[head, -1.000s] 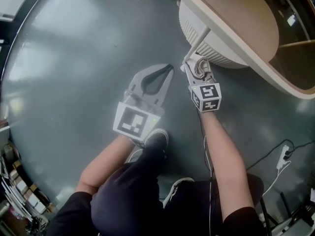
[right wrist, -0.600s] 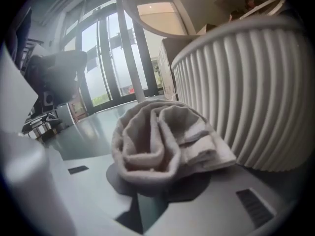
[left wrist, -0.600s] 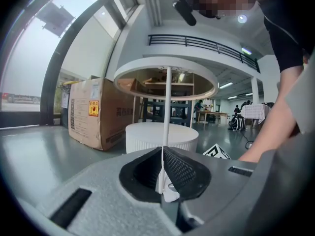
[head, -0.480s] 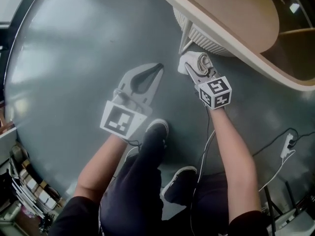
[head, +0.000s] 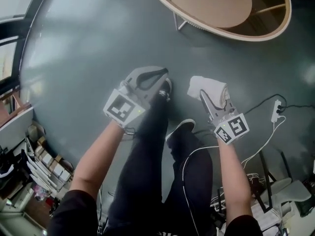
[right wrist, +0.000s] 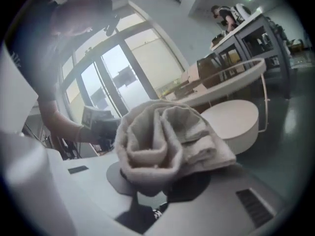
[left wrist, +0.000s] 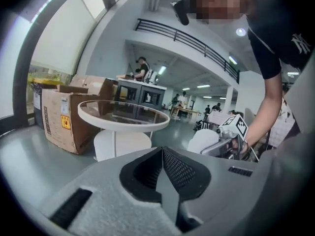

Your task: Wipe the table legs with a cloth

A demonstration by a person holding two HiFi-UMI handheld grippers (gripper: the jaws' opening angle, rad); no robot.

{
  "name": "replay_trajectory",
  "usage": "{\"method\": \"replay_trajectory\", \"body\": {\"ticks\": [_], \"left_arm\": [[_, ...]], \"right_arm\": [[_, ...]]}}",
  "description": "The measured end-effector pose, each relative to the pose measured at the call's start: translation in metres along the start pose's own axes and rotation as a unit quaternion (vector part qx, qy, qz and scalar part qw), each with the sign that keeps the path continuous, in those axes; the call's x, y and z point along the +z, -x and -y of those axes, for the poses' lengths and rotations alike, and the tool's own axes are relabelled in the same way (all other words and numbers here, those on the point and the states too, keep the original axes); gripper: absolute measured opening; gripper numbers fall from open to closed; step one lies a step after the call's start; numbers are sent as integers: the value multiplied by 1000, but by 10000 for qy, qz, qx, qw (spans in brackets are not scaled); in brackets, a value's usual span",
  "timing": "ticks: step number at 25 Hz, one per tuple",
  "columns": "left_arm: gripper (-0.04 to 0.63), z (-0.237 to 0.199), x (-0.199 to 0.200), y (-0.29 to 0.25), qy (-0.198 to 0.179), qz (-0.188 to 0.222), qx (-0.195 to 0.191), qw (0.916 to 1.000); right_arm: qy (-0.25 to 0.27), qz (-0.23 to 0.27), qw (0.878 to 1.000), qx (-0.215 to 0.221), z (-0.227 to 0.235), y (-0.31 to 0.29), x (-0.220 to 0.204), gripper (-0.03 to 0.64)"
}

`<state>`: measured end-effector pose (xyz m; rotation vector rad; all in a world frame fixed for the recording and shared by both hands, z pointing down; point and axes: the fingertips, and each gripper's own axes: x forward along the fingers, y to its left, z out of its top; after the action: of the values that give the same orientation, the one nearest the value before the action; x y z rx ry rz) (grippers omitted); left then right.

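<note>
Now right gripper [head: 206,94] fingers clamped on bunched white cloth [head: 214,85], near, well apart from round counter [head: 276,25] at far right. Left gripper [head: 162,74] fingers closed, empty. Advice: carry cloth to thin leg [head: 177,21], press flat, stroke along full length, keep grip firm.

I read the cloth [head: 208,87], centre right of the head view, as soft, pale towelling, rumpled and matt. The left gripper [head: 165,73] looks like matt grey plastic with a grainy skin; its pads [left wrist: 179,168] are dark and finely ribbed. The floor [head: 88,48] is smooth grey with a dull sheen. The table [head: 216,4], upper right, has a pale wood-toned top.
</note>
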<state>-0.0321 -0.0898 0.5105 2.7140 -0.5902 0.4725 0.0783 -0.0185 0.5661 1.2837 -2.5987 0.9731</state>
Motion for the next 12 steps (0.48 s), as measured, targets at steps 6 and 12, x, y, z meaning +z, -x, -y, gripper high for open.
{"method": "replay_trajectory", "body": {"ticks": [6, 12], "left_arm": [[8, 83, 118, 121, 444, -137, -62, 9989], [8, 207, 244, 210, 417, 163, -371, 9983]], "right_arm": [[227, 674, 9974, 88, -150, 146, 185, 87], [653, 900, 9916, 657, -297, 265, 300, 87]]}}
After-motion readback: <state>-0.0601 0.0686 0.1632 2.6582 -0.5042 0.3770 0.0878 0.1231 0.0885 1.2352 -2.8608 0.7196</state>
